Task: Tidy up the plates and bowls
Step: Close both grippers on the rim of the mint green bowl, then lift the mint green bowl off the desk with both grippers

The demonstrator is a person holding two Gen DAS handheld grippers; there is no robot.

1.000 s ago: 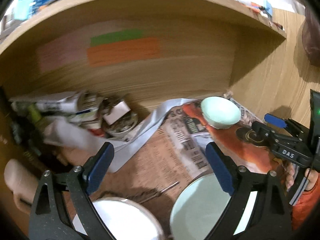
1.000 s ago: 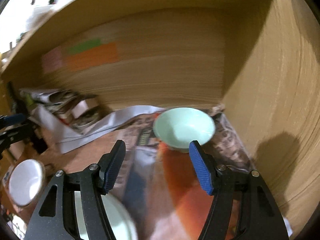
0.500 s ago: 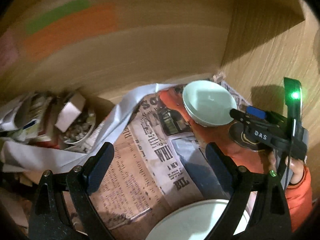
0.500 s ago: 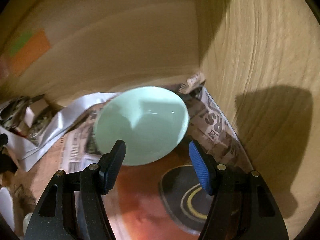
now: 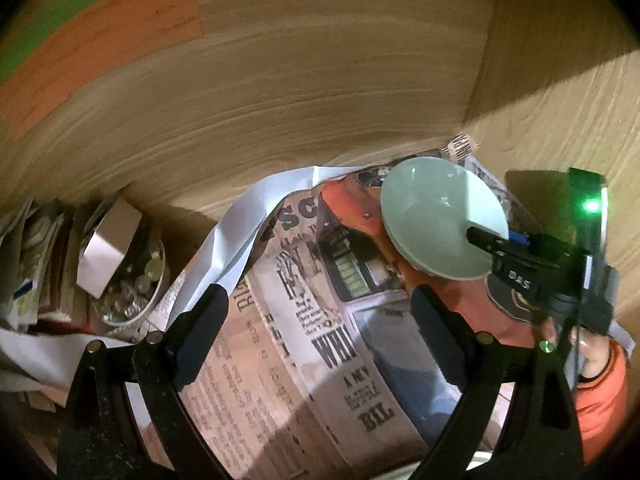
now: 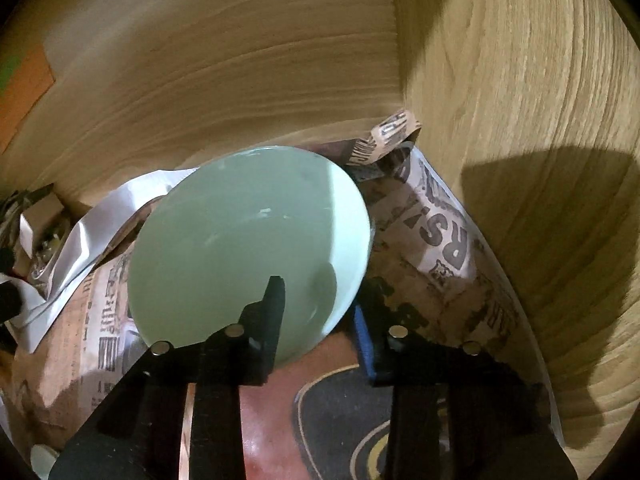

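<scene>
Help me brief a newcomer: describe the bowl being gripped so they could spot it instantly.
Look in the wooden cabinet, lined with newspaper, at its back right corner. The pale green bowl sits tilted there, the right gripper closing over its near rim. It is empty, unlike the cluttered dish at left.

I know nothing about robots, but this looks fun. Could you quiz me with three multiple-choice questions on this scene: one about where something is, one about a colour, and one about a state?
1. Where is the bowl?
A) over newspaper, beside the wooden side wall
B) inside a sink
C) on a stack of plates

2. What colour is the bowl?
A) red
B) pale green
C) black

3. How is the left claw?
A) shut on a spoon
B) clamped on a cup
C) open, nothing between its fingers

Answers:
1 A, printed paper lies under it, with the wall close by.
2 B, its inside looks pale green in both views.
3 C, its fingers stand wide apart above the newspaper.
</scene>
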